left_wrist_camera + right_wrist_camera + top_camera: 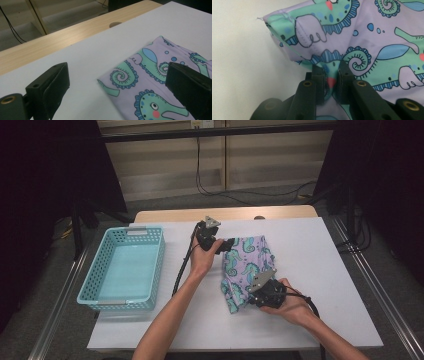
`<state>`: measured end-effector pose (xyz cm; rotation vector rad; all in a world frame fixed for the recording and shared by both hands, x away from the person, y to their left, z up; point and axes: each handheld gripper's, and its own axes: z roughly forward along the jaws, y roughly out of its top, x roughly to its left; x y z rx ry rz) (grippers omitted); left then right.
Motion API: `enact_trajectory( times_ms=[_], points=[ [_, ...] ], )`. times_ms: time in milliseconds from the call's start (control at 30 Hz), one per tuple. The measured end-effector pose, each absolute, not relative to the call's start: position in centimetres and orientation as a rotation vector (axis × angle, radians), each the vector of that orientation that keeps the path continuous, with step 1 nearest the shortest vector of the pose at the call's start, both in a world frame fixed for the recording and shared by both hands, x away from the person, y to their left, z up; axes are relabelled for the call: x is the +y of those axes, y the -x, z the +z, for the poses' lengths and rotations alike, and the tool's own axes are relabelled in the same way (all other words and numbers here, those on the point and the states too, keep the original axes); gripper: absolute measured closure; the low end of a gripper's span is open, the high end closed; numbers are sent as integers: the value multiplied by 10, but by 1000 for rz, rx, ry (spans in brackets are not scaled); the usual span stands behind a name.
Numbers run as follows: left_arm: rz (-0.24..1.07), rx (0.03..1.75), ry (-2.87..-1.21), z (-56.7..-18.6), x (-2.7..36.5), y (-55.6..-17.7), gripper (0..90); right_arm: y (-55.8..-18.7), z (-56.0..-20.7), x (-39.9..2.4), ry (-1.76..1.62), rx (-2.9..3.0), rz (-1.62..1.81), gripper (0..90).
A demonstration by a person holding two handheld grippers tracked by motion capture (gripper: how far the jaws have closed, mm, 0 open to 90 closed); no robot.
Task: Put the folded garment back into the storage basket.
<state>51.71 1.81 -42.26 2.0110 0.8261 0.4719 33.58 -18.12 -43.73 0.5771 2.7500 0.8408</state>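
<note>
Cloth [245,265], lilac and printed with teal seahorses, lies folded near the middle of the white tabletop [325,270], and everything else is placed from it. At the cloth's near end, the right gripper [252,295] has its fingers [318,82] pressed together on a pinch of the fabric, a fold of the print bunched between them in the right gripper view; just beyond that pinch a stitched corner of the cloth lifts slightly off the white surface. At the cloth's far left corner, the left gripper [225,245] sits with its fingers [50,87] spread wide apart: in the left gripper view one finger hangs over bare tabletop beside the cloth's left edge and the other over the printed fabric, with the folded corner lying between them; whether either finger touches the fabric cannot be told. A turquoise basket [125,267] with perforated walls stands well apart to the cloth's left, at the tabletop's left edge. To the cloth's right the white surface runs bare to its edge, and a strip is also free between cloth and basket. Beyond the cloth's far edge a narrow band of white gives way to a wooden edge [50,42] with a round hole in it.
</note>
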Motion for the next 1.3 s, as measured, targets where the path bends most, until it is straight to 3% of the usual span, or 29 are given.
enact_trajectory(
  times_ms=[567,833,1200,1300],
  points=[
    [458,953,-2048,-452,1,-547,69,-335,-438,-182,-595,2741,854,812],
    [459,986,-2079,-462,-2,-555,222,-336,-438,-183,-577,2739,866,812],
    [348,1015,-2070,-465,-6,-559,306,-335,-439,-184,-591,2735,892,812],
    [337,992,-2079,-465,-6,-557,382,-335,-439,-185,-590,2736,892,812]
  ],
)
